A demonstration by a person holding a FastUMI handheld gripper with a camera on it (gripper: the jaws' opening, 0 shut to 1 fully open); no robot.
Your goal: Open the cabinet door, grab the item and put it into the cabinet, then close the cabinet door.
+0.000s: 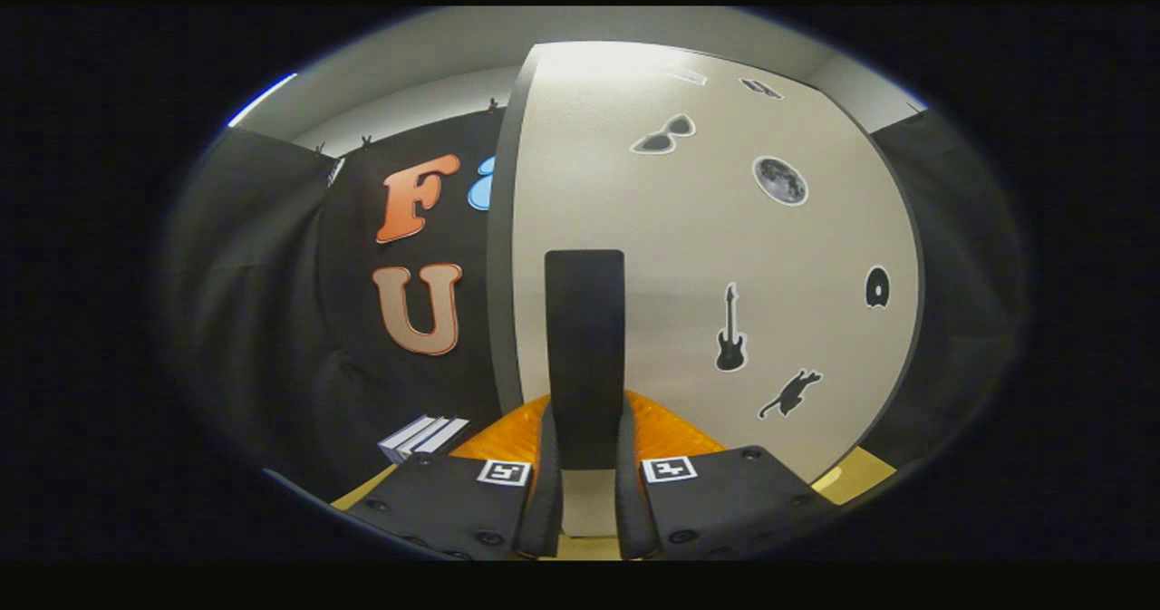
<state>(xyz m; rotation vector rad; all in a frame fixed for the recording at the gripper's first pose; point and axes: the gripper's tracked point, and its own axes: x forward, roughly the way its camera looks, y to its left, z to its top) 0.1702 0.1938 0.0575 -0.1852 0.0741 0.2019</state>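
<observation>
wide shot first: a yellowish wooden tabletop [856, 476] peeks out at about four o'clock and again at seven o'clock, low behind the gripper body. black cloth drapes hang all round the booth, with a pale wall and ceiling up at twelve. a small stack of white flat boards [422, 436] lies on the table at eight o'clock, well apart from the fingers.

dead ahead stands the pale grey cabinet door [689, 256], dotted with dark stickers: sunglasses at one o'clock, a moon just below them, a guitar [730, 329] and a leaping cat at four o'clock.

now the gripper [587, 492]: its two fingers are drawn in close, clamped on either side of a tall dark rectangular handle [584, 347] that rises straight up the door from between them. both fingers press its lower end, so that's a firm grasp. a crinkly orange packet [666, 433], the item, sits just beyond the fingers at the foot of the door, spreading out either side of the handle.
</observation>
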